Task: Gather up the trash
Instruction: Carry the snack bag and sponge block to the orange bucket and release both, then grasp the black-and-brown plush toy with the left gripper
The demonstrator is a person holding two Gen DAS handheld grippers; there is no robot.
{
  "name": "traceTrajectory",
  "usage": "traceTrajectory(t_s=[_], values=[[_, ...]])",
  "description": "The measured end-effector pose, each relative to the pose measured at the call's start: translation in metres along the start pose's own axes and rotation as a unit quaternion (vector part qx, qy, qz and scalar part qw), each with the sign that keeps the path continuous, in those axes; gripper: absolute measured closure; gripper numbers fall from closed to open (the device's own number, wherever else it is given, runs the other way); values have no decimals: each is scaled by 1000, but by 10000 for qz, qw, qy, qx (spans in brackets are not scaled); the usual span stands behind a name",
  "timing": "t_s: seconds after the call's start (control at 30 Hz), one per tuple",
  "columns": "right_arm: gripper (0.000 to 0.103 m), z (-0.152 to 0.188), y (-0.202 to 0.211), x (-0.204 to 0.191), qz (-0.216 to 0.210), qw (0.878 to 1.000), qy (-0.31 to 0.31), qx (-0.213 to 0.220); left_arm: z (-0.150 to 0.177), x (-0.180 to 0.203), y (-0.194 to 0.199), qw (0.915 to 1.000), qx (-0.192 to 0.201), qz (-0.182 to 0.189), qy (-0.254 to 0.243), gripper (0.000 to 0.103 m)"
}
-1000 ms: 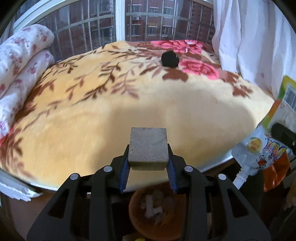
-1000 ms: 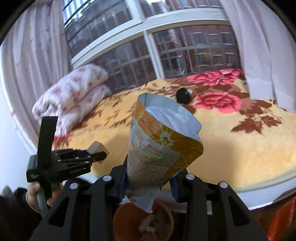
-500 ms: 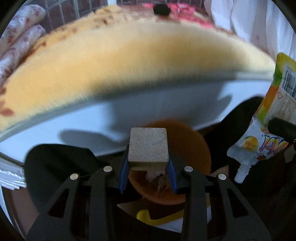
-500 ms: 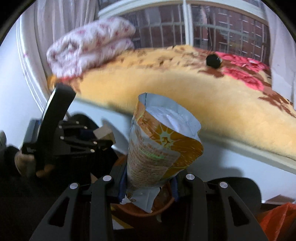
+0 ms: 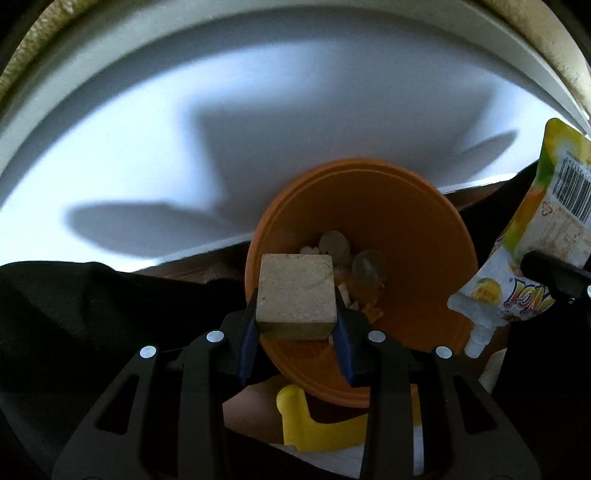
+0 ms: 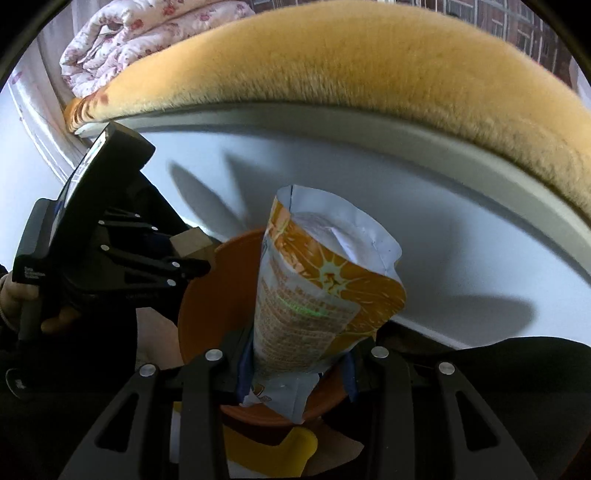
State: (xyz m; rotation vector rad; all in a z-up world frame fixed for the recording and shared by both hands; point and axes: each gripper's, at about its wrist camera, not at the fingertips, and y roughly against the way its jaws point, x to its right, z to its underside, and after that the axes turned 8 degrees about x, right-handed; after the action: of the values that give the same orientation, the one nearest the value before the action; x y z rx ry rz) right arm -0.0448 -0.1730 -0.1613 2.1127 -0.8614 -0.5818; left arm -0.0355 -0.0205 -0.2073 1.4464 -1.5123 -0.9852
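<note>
Holding a tan block [image 5: 296, 291] clamped in left gripper [image 5: 296, 325] jaws and an orange drink pouch [image 6: 317, 295] clamped in right gripper [image 6: 295, 363] jaws, both poised above the orange bin [image 5: 417, 229] beside the bed [image 6: 332, 62], presumably for dropping in.

plush yellow blanket [image 6: 369, 74], folded floral quilt [image 6: 147, 37]

Bedroom in a home. Bed with a fuzzy yellow blanket [image 6: 369, 74], folded floral quilt [image 6: 147, 40] behind. Apartment windows [image 6: 517, 26] outside.
</note>
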Motion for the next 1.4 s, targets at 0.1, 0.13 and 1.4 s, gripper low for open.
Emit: traceTrajectory(t_s=[0.1, 0.13, 1.4], values=[[64, -1, -6, 0, -18, 10000, -3, -86, -2, 4, -4, 10000, -59, -1, -78, 69], [61, -2, -8, -1, -31, 9999, 8, -128, -1, 5, -6, 9999, -96, -37, -111, 66], [5, -135, 153, 117, 1317, 9438, -1128, 2813, -183, 46, 174, 9631, 2582, 184, -743, 12]])
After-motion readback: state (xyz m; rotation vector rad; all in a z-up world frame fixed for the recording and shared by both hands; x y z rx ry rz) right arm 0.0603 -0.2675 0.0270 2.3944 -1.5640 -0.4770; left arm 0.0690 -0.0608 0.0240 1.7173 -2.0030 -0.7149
